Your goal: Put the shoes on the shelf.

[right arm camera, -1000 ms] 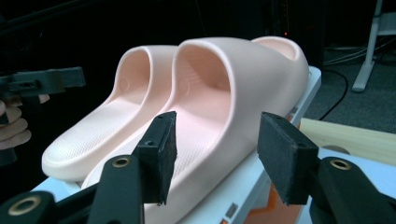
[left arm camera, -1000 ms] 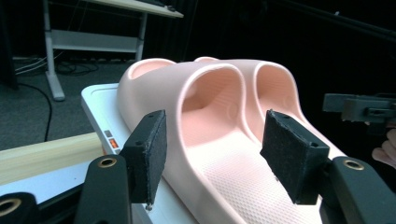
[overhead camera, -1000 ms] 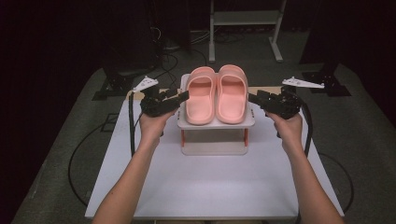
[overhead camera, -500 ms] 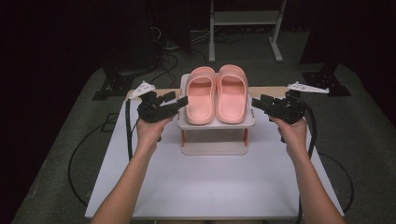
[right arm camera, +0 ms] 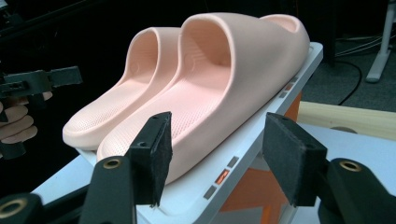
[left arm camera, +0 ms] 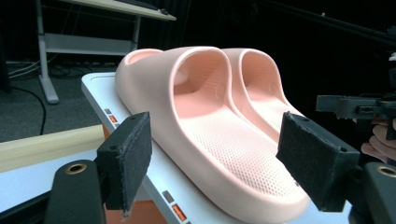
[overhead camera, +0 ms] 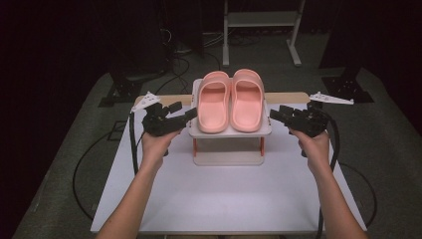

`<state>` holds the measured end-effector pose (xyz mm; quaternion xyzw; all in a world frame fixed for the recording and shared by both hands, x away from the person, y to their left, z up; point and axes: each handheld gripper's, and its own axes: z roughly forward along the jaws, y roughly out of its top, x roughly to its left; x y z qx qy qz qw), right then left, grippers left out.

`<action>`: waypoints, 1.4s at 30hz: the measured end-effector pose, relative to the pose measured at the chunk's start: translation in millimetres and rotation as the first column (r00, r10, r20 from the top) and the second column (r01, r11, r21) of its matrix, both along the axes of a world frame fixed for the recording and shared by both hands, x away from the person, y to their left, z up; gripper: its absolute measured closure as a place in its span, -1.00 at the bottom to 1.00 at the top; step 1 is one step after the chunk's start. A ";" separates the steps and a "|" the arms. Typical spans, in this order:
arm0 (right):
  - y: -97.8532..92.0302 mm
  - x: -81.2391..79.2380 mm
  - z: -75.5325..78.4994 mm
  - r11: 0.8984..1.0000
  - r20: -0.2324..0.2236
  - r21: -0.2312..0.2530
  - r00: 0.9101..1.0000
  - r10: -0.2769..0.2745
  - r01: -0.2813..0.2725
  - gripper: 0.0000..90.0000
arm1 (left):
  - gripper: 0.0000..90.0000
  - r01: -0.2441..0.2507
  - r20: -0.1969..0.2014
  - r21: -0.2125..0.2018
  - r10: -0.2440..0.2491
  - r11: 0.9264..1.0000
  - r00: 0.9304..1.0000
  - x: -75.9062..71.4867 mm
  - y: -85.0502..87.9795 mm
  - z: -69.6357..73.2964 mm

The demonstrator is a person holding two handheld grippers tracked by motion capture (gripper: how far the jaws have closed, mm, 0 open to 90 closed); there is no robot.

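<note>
Our left gripper (overhead camera: 189, 114) and right gripper (overhead camera: 275, 115), jaws just opening and empty, flank the pink slippers (overhead camera: 231, 101) on the stand (overhead camera: 229, 133); next we must close in and grasp.

White table (overhead camera: 224, 199) on grey floor (overhead camera: 383, 149); wooden strip (overhead camera: 283, 97) along far edge; metal-framed desk (overhead camera: 261, 20) behind; cables (overhead camera: 179, 45) on floor.

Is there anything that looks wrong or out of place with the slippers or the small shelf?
Nothing stands out. The two pink slippers lie side by side, neatly on top of the small white shelf, neither tilted nor damaged. The left gripper and the right gripper are open beside the shelf.
</note>
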<state>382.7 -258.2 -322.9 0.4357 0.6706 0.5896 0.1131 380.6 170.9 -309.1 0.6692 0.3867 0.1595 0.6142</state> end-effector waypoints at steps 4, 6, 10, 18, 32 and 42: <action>-1.7 -2.2 -2.4 1.000 0.002 -0.002 1.000 0.002 -0.002 -0.10 | -0.52 -0.009 0.006 -0.003 0.009 1.000 1.000 -1.8 2.7 -2.4; -2.5 -3.7 -3.5 1.000 -0.003 -0.001 1.000 -0.001 0.001 -0.11 | -0.56 -0.012 0.006 -0.005 0.012 1.000 1.000 -2.4 4.6 -4.3; -4.4 -5.9 -6.9 1.000 0.001 -0.005 1.000 -0.002 0.002 -0.13 | -0.59 -0.011 0.002 -0.003 0.011 1.000 1.000 -3.7 7.3 -7.1; -7.2 -10.9 -11.0 1.000 -0.003 -0.001 1.000 0.004 -0.004 -0.17 | -0.68 -0.012 0.009 -0.011 0.012 1.000 1.000 -9.1 10.7 -9.3; -16.3 -21.1 -23.3 1.000 -0.015 -0.008 1.000 -0.013 0.013 -0.18 | -0.79 -0.013 0.014 -0.003 0.013 1.000 1.000 -19.9 16.2 -17.9; -24.9 -29.8 -30.6 1.000 -0.026 -0.010 0.999 -0.027 0.026 -0.19 | -0.82 -0.007 0.006 -0.011 0.008 1.000 1.000 -25.7 19.4 -28.0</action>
